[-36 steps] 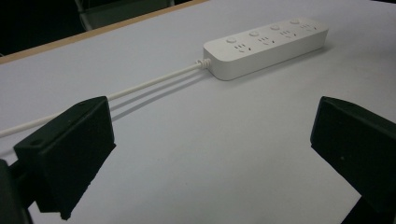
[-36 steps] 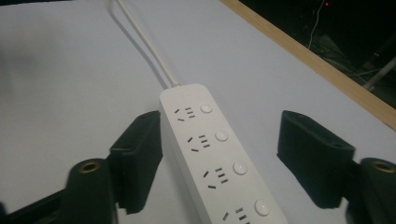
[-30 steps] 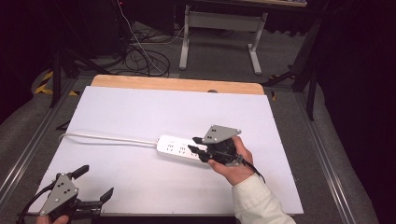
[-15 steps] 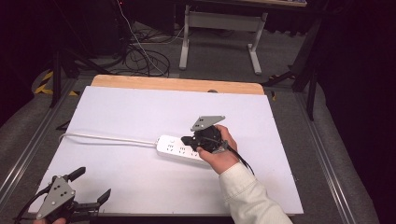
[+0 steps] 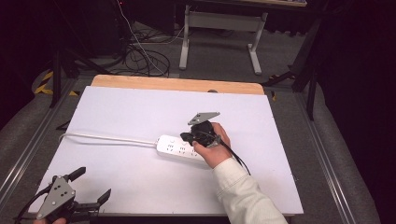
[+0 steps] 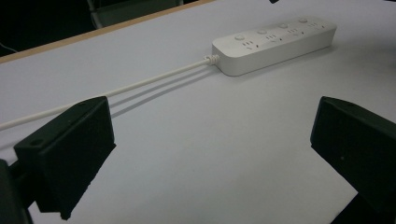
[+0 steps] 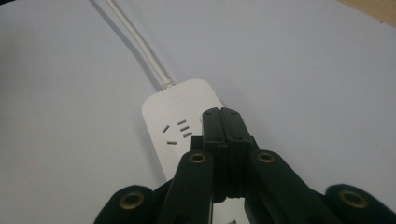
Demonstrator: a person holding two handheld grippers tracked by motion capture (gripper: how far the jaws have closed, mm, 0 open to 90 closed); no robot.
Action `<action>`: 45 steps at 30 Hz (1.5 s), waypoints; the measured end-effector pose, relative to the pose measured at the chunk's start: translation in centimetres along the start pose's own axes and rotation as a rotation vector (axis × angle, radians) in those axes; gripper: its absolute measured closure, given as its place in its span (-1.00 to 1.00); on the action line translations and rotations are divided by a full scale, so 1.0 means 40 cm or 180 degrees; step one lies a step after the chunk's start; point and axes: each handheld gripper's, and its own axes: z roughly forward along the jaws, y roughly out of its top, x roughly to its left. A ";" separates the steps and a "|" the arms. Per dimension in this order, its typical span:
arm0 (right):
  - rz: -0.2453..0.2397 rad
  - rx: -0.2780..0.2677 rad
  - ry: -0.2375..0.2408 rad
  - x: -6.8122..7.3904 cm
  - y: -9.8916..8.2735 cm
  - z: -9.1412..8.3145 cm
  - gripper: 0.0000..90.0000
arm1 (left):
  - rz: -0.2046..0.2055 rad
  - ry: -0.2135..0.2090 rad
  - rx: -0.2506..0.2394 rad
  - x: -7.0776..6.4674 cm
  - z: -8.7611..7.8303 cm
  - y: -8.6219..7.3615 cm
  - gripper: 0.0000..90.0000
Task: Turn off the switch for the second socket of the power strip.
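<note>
White worktop, dark room behind. Power strip lies at middle, cord running away from it. Your right claw, pressed together, sits over strip's end button; likely pressing switch. Next: push straight down. Left claw spread, well apart from strip.

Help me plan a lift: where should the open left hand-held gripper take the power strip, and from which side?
Probably across the power strip's short width, near the cord end, coming from above. It lies flat, long and narrow, so the jaws span its long sides. The right hand-held gripper sits over the other end.
</note>
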 end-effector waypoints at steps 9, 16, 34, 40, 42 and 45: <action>0.0122 0.0151 -0.0074 -0.014 -0.009 0.034 1.00 | 0.0001 0.0005 -0.0001 0.000 0.001 0.000 -1.00; 0.0122 0.0214 -0.0134 -0.016 -0.012 0.053 1.00 | 0.0005 0.0008 0.0004 0.000 0.002 0.000 -1.00; 0.0049 0.0404 -0.0241 -0.010 -0.019 0.079 1.00 | 0.0025 0.0011 0.0016 0.000 0.005 -0.001 -1.00; 0.0041 0.0437 -0.0253 -0.009 -0.021 0.082 1.00 | 0.0018 0.0011 0.0019 -0.001 0.005 -0.001 -1.00; 0.0037 0.0434 -0.0266 -0.009 -0.021 0.083 1.00 | 0.0025 0.0011 0.0018 0.000 0.005 -0.001 -1.00; 0.0036 0.0428 -0.0284 -0.008 -0.022 0.085 1.00 | 0.0034 0.0011 0.0018 0.000 0.005 -0.001 -1.00</action>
